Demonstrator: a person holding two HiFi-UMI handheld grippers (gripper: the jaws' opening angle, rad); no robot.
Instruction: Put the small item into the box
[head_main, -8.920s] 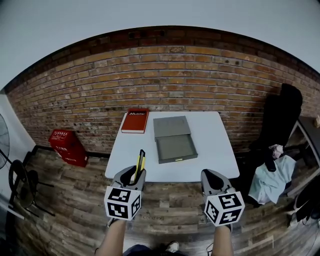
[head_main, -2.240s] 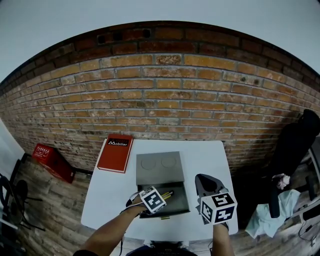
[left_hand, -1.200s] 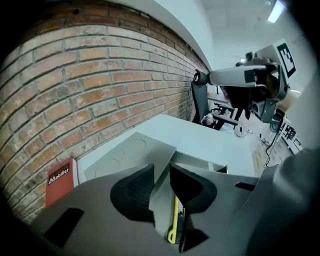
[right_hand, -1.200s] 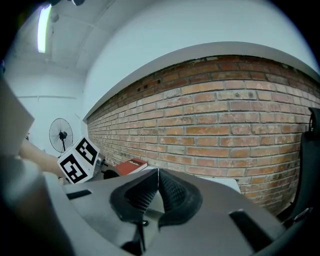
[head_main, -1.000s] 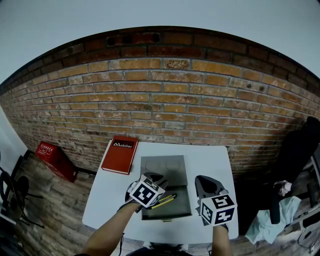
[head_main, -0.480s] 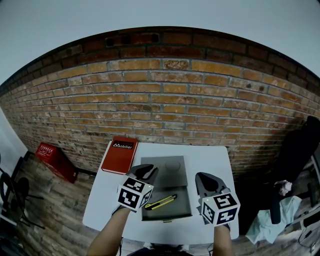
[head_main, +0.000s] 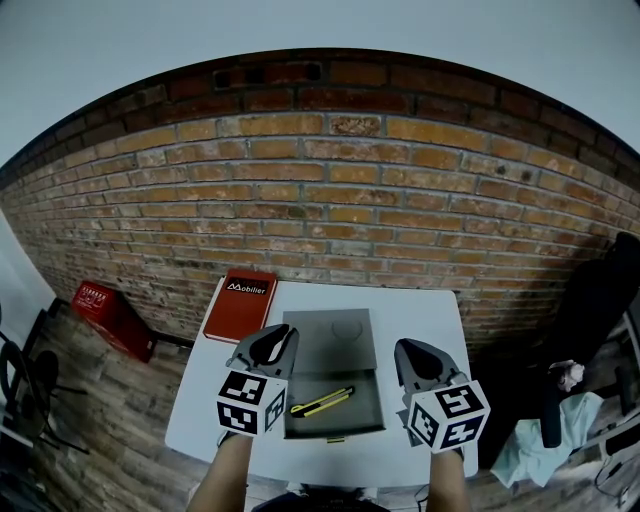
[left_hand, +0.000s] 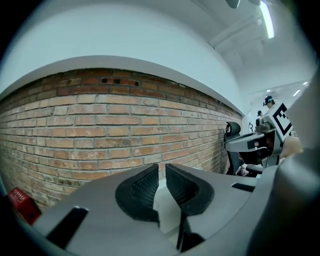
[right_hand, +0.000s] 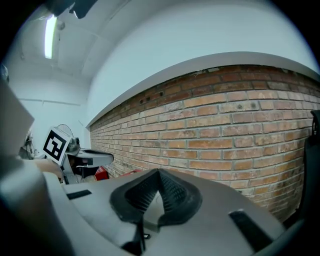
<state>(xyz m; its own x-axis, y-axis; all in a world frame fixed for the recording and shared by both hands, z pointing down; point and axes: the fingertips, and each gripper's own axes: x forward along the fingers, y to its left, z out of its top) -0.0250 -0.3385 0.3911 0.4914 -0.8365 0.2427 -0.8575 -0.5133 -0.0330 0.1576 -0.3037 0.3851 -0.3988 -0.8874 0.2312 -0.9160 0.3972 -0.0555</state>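
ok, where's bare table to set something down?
Widest: the right strip of the white table, between the grey box and the table's right edge, beyond the right gripper. A narrower patch lies left of the box, below the red book. Crowded: the box's tray, holding the yellow cutter.

"Mobilier", apparently, on the red book (head_main: 240, 305)

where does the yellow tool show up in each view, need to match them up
Head view: the yellow tool lies slantwise in the open grey box, low centre.
Left gripper view: not in it.
Right gripper view: not in it.
Shared landmark: the brick wall, across the background of all three.
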